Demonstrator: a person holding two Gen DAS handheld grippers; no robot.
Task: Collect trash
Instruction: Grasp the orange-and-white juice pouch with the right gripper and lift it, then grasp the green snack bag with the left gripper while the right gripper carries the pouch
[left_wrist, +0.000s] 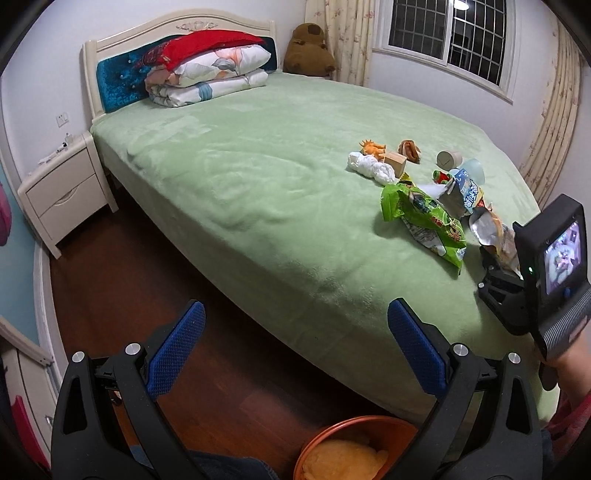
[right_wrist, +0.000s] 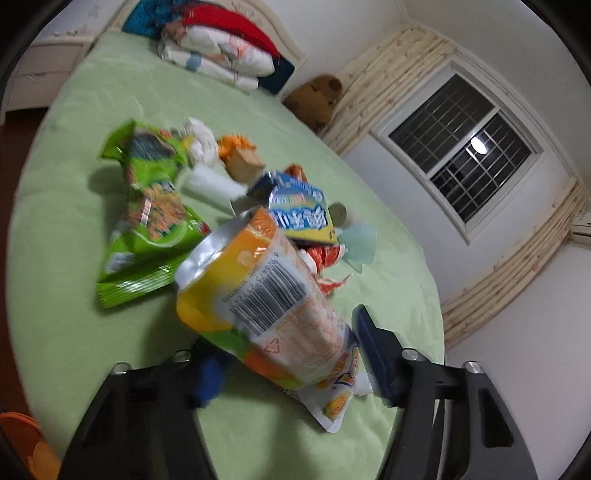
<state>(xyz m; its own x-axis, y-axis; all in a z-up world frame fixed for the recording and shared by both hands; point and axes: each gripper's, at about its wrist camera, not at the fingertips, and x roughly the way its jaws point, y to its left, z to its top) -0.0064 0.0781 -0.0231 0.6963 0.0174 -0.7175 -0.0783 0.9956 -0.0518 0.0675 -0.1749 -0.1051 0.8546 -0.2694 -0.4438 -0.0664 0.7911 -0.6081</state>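
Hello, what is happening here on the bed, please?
A person with a handheld gripper in each hand is clearing snack litter off a bed with a green blanket. The right gripper has an orange and silver foil snack pouch between its blue pads, at the near edge of the litter pile. A crumpled green snack bag lies beside it. The left gripper is open and empty, above an orange bin on the floor.

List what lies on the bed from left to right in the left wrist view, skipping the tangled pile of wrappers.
Folded quilts → brown plush toy → white crumpled tissue → wooden block → round cream container → right gripper.
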